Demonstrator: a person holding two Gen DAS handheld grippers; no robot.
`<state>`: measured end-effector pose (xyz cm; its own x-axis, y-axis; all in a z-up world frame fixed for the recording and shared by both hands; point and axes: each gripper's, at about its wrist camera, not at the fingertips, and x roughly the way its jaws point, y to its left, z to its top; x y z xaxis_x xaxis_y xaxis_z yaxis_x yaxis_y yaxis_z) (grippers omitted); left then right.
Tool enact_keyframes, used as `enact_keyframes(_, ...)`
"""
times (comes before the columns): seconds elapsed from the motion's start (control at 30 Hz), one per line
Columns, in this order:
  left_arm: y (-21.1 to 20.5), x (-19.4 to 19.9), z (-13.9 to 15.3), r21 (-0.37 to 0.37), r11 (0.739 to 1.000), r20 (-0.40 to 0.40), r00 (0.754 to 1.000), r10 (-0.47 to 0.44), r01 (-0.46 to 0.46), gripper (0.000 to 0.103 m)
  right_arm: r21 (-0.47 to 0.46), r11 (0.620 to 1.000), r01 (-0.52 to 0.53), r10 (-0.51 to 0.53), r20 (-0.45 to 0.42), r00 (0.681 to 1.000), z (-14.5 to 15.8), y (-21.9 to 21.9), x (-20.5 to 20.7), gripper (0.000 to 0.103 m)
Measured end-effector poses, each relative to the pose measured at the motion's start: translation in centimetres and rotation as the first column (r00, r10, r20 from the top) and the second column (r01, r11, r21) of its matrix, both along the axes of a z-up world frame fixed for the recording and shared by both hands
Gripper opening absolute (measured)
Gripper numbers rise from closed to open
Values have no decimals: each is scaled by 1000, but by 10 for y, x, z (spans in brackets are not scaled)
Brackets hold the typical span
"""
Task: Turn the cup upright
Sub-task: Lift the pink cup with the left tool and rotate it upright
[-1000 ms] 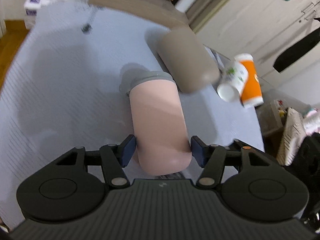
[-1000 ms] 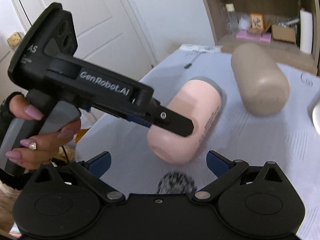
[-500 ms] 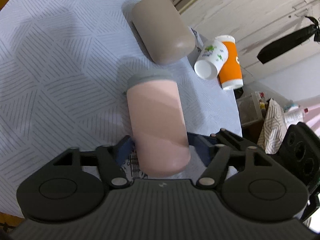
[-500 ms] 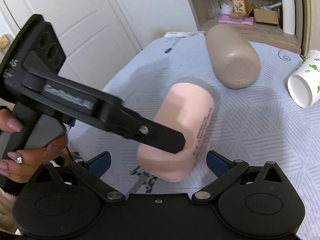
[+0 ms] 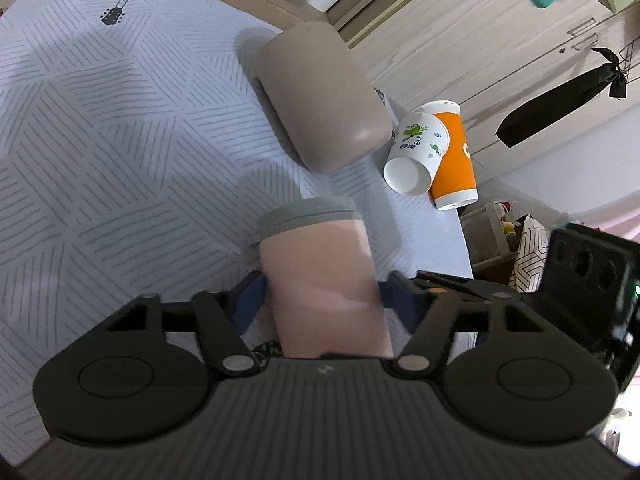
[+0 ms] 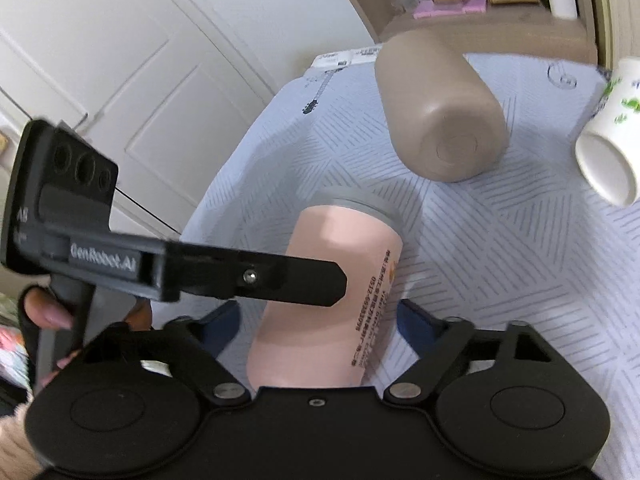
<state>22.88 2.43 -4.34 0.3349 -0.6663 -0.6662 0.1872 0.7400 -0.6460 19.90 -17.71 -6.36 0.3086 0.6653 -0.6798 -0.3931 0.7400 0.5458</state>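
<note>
I had the left gripper (image 5: 326, 294) clamped around the pink cup (image 5: 320, 276), its grey-lidded end beyond the jaws, to tip it upright; my right gripper (image 6: 318, 322) straddled it, jaws open.

You are looking at a pale blue cloth (image 5: 120, 152) with grey hatching and a small guitar print (image 5: 118, 6) lying over the table. A taupe bottle (image 5: 320, 96) is lying on its side on it. Just beside its base, a white paper cup (image 5: 416, 152) with green doodles is resting against an orange cup (image 5: 454, 156), both tipped over. A white door (image 6: 132, 80) is showing behind.
</note>
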Motion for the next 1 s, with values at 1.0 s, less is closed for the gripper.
enact_keyframes(1.0, -37, -103, 64, 333, 943, 614, 762, -206, -14, 58, -355, 934, 37, 236, 690, 684, 37, 24, -107, 75)
